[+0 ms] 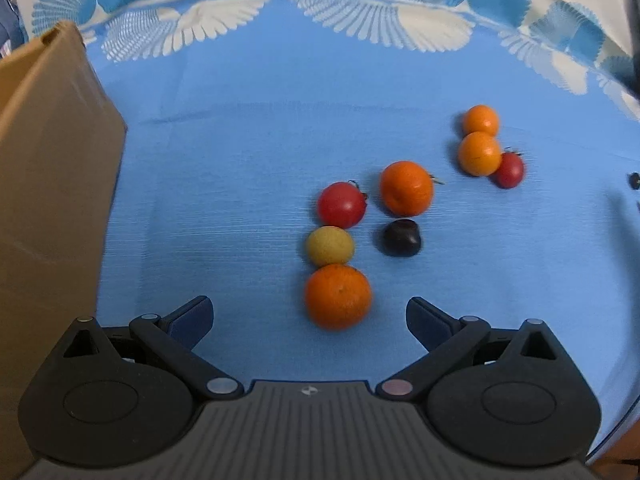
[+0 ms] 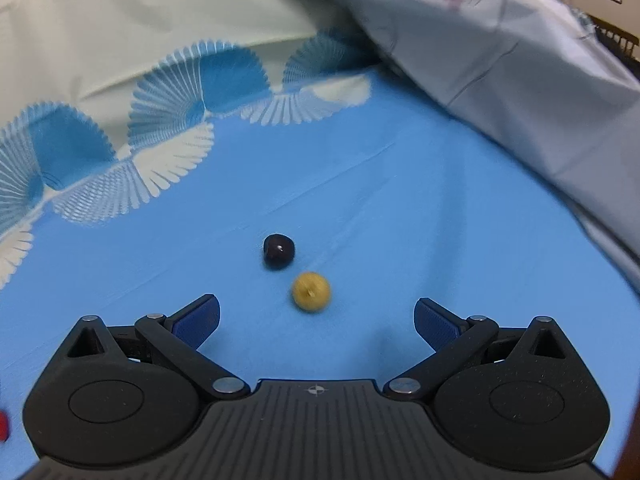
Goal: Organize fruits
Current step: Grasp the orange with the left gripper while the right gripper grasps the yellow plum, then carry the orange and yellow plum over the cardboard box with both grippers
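Observation:
In the left wrist view several fruits lie on the blue cloth (image 1: 240, 184). An orange (image 1: 338, 295) is nearest, just ahead of my open, empty left gripper (image 1: 309, 314). Behind it are a yellow-green fruit (image 1: 330, 245), a red tomato (image 1: 342, 205), a dark plum (image 1: 401, 237) and a second orange (image 1: 406, 188). Two small oranges (image 1: 479, 154) and a small red tomato (image 1: 509, 169) lie at the far right. In the right wrist view my right gripper (image 2: 317, 316) is open and empty, just behind a yellow-green fruit (image 2: 311, 292) and a dark plum (image 2: 279, 251).
A brown cardboard box (image 1: 52, 184) stands at the left in the left wrist view. A grey crumpled cloth (image 2: 520, 80) lies at the right in the right wrist view. A patterned white and blue border (image 2: 160, 120) runs along the far side. A red object (image 2: 3, 426) shows at the left edge.

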### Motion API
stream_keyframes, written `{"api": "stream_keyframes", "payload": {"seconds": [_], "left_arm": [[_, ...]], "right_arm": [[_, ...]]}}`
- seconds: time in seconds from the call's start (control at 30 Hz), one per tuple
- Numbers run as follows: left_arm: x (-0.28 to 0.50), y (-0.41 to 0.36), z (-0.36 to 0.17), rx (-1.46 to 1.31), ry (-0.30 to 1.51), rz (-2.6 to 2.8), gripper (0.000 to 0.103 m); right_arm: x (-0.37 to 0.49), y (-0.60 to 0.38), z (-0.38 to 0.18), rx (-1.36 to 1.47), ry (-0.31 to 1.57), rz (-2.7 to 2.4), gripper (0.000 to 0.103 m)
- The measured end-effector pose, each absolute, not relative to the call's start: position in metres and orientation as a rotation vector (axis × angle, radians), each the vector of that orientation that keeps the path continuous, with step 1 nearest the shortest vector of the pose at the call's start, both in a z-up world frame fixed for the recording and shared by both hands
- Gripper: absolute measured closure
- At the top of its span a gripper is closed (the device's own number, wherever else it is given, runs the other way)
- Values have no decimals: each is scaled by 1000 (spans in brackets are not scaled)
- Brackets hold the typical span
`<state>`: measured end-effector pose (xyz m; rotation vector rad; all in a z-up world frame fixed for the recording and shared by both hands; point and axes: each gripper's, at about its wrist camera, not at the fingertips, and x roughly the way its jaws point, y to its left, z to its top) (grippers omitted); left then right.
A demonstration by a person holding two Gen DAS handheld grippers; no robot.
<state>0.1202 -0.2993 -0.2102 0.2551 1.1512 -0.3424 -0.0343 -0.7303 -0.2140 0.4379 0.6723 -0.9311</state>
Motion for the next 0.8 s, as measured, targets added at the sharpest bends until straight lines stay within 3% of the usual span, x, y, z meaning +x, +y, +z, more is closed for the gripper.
{"api": "stream_keyframes", "payload": {"seconds": [0.4,0.43,0.47,0.5,0.53,0.57,0.6,0.8], "left_arm": [[131,-304,-231,335,1160,-367,3],[131,-304,-228,332,1165,-381,15],[130,-304,-224,319,1168,-400,36],[128,-304,-218,310,1166,-424,48],[126,-305,-214,302,1168,-447,62],[124,-305,-210,295,1167,-459,62],[123,-304,-207,284,1157,-466,62],[110,-296,-188,238,1116,-488,62]], "right_arm": [[-20,-737,-255,322,658,-938,0],[-20,-736,-252,317,665,-940,1],[-22,-735,-251,316,667,-941,3],[-23,-734,-250,315,659,-948,14],[-25,-732,-248,310,647,-956,32],[-28,-730,-246,304,635,-955,48],[-29,-729,-243,300,632,-948,76],[-49,-721,-227,367,614,-869,76]]}}
